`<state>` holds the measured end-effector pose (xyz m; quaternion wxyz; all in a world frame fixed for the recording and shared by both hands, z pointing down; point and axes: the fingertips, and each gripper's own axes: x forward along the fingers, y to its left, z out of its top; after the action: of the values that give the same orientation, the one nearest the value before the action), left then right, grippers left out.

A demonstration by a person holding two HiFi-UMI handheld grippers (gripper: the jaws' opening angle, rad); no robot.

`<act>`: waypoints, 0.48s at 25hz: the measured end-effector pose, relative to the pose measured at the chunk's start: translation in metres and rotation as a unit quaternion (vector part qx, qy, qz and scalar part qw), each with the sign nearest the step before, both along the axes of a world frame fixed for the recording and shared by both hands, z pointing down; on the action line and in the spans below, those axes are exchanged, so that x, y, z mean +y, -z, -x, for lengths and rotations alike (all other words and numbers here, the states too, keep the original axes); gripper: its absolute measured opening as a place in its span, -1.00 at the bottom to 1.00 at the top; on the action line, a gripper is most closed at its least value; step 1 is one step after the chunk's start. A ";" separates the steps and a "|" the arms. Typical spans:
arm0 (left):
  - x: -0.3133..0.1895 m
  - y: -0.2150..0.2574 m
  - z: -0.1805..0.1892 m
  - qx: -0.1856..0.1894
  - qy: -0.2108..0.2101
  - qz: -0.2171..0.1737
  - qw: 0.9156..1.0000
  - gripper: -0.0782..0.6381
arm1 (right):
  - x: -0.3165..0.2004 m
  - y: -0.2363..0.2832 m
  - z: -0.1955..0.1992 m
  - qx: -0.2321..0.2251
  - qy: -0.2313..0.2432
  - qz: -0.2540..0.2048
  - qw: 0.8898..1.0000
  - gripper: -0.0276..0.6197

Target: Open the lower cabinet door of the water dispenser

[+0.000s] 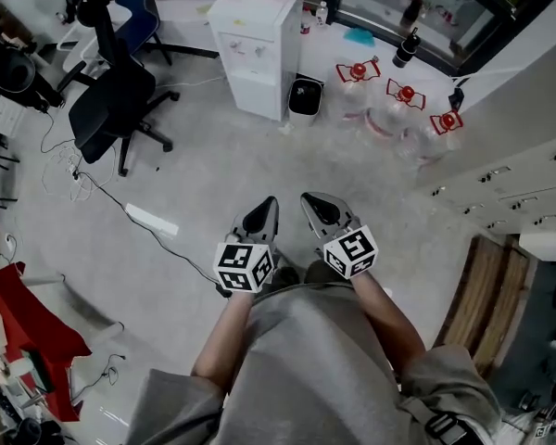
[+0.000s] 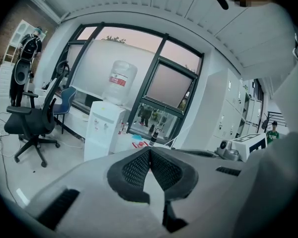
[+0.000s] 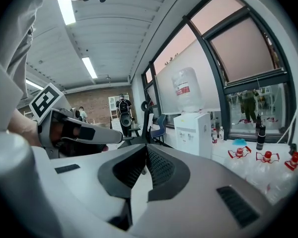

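Water dispenser [image 1: 257, 49], head view: white box-shaped cabinet with a clear bottle on top, against the far wall, well apart from both grippers.
Lower cabinet door [image 1: 252, 89]: flat white panel, flush with the front, shut.
Left gripper [image 1: 268, 204]: pale grey moulded shell, tips together, nothing held.
Right gripper [image 1: 309, 198]: same build, just beside the left gripper, tips together, empty.
Floor [image 1: 204, 170]: smooth grey concrete with a thin cable trailing across it.
Office chair [image 1: 111, 100]: black, star-shaped base, left of the water dispenser.
Water jugs [image 1: 403, 109]: clear plastic with red caps, three on the floor to the right of the water dispenser.
Pads [image 2: 136, 170], left gripper view: black, finely dotted rubber, meeting at the tip; water dispenser ahead at left.
Windows [image 2: 169, 83]: tall panes in dark frames.
Pads [image 3: 161, 165], right gripper view: same dotted rubber, closed on nothing.
Ceiling [image 3: 109, 29]: white slats with strip lights [image 3: 67, 11].
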<state>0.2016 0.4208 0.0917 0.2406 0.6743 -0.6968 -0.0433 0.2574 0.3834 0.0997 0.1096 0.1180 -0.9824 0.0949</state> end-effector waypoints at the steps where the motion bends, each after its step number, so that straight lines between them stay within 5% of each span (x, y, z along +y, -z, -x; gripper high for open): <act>1: -0.001 -0.001 0.008 0.002 -0.001 0.000 1.000 -0.76 | -0.002 -0.001 0.006 0.002 -0.003 -0.001 1.000 -0.88; 12: -0.029 -0.018 0.063 0.023 -0.011 0.008 1.000 -0.76 | -0.025 -0.023 0.050 0.028 -0.018 0.008 0.999 -0.88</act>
<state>0.1388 0.3917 0.1093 0.2628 0.6789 -0.6837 -0.0505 0.2073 0.3581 0.1231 0.1367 0.1378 -0.9757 0.1013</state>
